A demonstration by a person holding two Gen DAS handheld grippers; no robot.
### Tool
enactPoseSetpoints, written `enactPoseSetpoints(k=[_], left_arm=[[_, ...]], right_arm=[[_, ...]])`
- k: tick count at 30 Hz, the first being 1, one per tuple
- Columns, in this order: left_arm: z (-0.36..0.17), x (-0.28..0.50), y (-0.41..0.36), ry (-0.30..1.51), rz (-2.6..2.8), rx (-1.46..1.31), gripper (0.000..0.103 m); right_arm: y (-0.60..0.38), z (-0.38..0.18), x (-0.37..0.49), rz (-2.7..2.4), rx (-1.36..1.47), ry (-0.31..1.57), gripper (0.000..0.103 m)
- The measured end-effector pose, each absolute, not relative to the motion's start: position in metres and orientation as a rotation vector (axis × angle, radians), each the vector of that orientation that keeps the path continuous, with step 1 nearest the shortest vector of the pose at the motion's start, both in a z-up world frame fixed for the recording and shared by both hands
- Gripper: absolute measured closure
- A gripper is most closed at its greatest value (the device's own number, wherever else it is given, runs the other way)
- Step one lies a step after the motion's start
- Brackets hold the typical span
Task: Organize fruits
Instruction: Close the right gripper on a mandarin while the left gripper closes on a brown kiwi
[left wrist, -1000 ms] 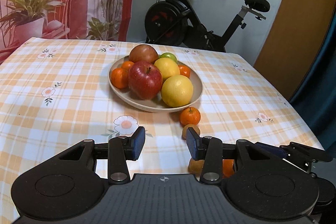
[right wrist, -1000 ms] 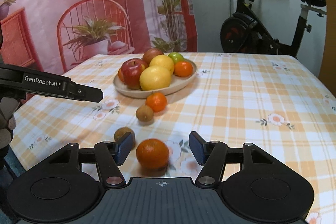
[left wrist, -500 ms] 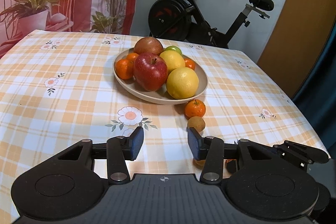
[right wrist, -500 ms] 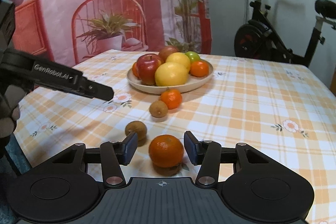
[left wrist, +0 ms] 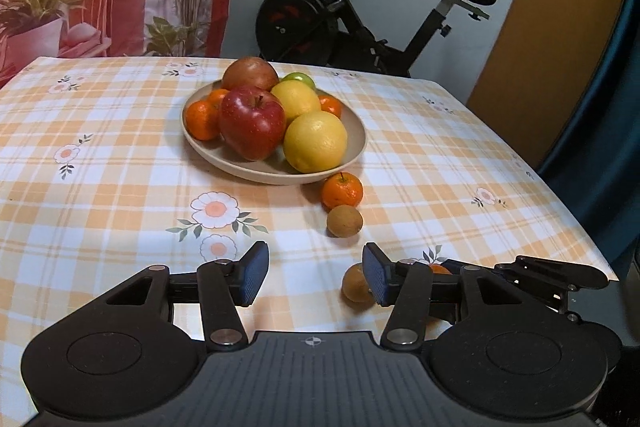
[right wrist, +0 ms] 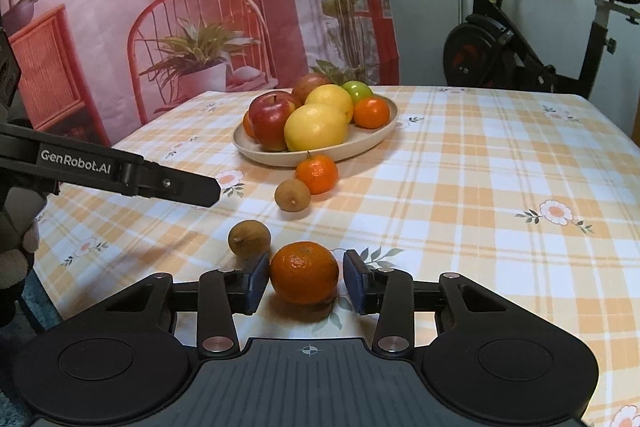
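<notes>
Room: printed backdrop with a chair and potted plants on the left, exercise bike (right wrist: 532, 39) on the right behind the table. Table (right wrist: 480, 163) has an orange-and-white checked cloth with flowers.

Landmark: the plate (right wrist: 372, 139) of fruit at mid-table, holding apples, lemons, small oranges and a green fruit. All positions below are given relative to it.

Right wrist view, left to right:
- Left gripper (left wrist: 312, 273) enters from the left edge as a black arm, well on the near-left side of the plate. In its own view the jaws stand apart and have just been opening; nothing lies between them. A brown fruit sits just beside its right finger, outside the gap.
- Two brown fruits (right wrist: 249, 239) lie on the near side of the plate, one closer to it, one further toward the camera.
- A small orange (right wrist: 317, 173) touches or nearly touches the plate's near rim.
- The loose orange (right wrist: 304, 273) lies furthest from the plate on the near side, directly between the fingers of the right gripper (right wrist: 306, 281).

Right gripper: jaws have just been closing and now sit against both sides of this orange, so it is clenched on it. The orange looks to be on the cloth, not lifted.

Judgement: the right hand is the nearer one. The orange is round, with no long axis to align. The plate lies straight ahead and slightly left of the gripper, so the next move is likely lift and carry forward.
</notes>
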State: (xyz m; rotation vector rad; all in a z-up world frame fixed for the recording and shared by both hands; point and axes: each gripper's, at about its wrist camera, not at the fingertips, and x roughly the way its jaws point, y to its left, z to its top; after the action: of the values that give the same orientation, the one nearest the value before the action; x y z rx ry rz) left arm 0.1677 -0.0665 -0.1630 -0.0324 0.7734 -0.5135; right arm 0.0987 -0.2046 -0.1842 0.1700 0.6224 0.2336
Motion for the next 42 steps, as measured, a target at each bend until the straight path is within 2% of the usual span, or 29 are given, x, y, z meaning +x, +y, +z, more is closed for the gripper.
enactPoseSetpoints(k=[17, 24, 29, 31, 42], left_arm=[[-0.170, 0.164, -0.079, 0.794, -0.586, 0.007, 0.049], [-0.177, 0.163, -0.090, 0.815, -0.609, 0.047, 0.049], [-0.178, 0.163, -0.094, 0.813, -0.614, 0.048, 0.051], [-0.179, 0.164, -0.094, 0.818, -0.614, 0.047, 0.059], [-0.183, 0.165, -0.101, 0.823, -0.619, 0.066, 0.059]], right_arm=[[-0.221, -0.176, 0.093, 0.168, 0.177, 0.505, 0.068], [-0.231, -0.184, 0.100, 0.156, 0.222, 0.520, 0.068], [-0.231, -0.185, 0.102, 0.169, 0.225, 0.521, 0.068], [-0.232, -0.186, 0.102, 0.169, 0.231, 0.524, 0.068], [-0.236, -0.188, 0.104, 0.172, 0.261, 0.528, 0.068]])
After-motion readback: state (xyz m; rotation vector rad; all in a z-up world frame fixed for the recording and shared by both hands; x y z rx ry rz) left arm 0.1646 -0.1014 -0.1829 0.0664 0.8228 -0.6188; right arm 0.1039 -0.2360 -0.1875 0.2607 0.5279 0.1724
